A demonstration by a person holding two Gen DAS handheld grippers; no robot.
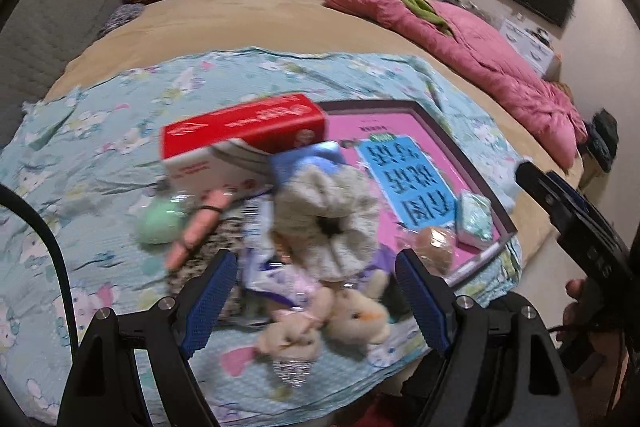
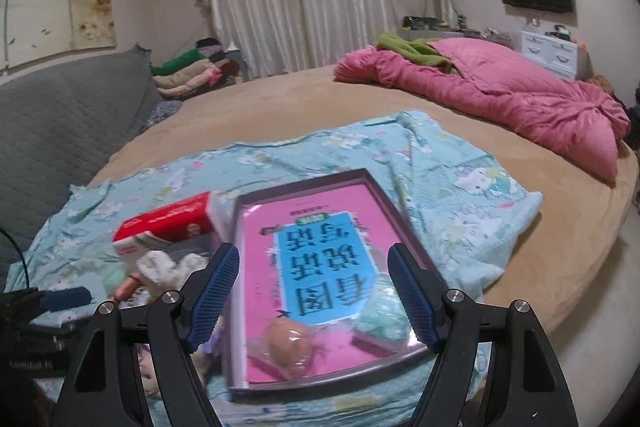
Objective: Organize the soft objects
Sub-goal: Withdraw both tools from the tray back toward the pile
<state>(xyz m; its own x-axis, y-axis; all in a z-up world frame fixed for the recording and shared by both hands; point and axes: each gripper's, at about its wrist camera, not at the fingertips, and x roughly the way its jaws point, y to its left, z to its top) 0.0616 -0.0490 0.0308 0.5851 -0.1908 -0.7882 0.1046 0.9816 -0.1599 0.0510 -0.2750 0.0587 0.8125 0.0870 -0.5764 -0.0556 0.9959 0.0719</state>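
Soft toys (image 1: pixel 320 291) are lying piled on the blue sheet (image 1: pixel 100 155) beside the tray (image 2: pixel 404 215). Left gripper (image 1: pixel 316 291) is hovering over them, fingers spread, empty. Right gripper (image 2: pixel 316 291) is hovering over the tray, fingers also apart, holding nothing.

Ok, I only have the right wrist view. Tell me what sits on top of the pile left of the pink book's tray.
Observer: A grey fluffy scrunchie tops it, with something blue just behind it.
Operator: Now say whether my other hand holds anything.
Observer: No. The left gripper is open over the pile, and its pads touch nothing.
Operator: Give me what lies nearest it.
Observer: Two small beige plush toys lie side by side on the blue patterned sheet, at the pile's near edge.
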